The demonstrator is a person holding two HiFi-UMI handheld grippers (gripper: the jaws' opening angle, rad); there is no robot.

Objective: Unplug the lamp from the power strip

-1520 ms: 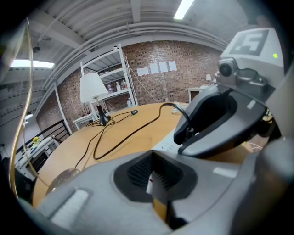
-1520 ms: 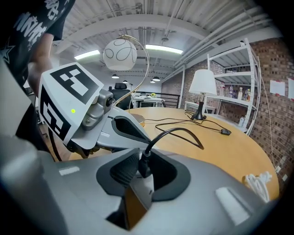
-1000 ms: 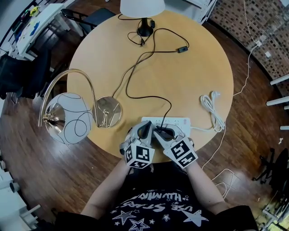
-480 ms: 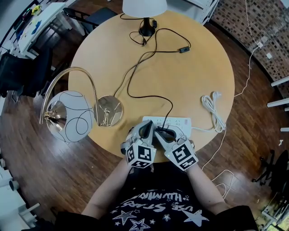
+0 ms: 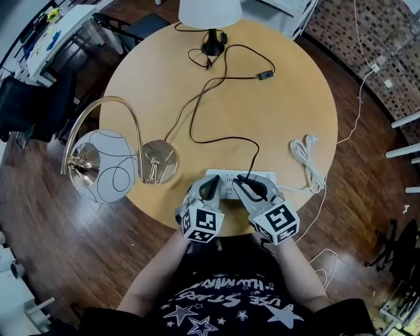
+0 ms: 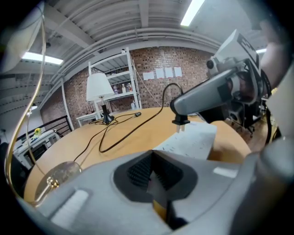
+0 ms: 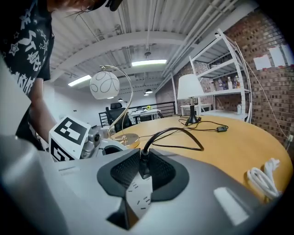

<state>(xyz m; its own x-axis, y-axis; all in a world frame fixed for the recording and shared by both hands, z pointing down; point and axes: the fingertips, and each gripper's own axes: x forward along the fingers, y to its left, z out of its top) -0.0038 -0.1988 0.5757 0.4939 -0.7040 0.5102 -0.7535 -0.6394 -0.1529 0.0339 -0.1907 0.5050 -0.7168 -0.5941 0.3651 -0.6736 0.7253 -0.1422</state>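
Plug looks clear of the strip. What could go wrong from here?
The right gripper holds the black plug with its prongs just above the power strip; a slip could drop it back onto the strip. Its cord runs across the table to the white-shade lamp at the far edge, so pulling much farther might tug that lamp.

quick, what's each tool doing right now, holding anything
left tool: closed, nothing between its jaws.
right tool: closed on the black lamp plug, prongs clear of the power strip.
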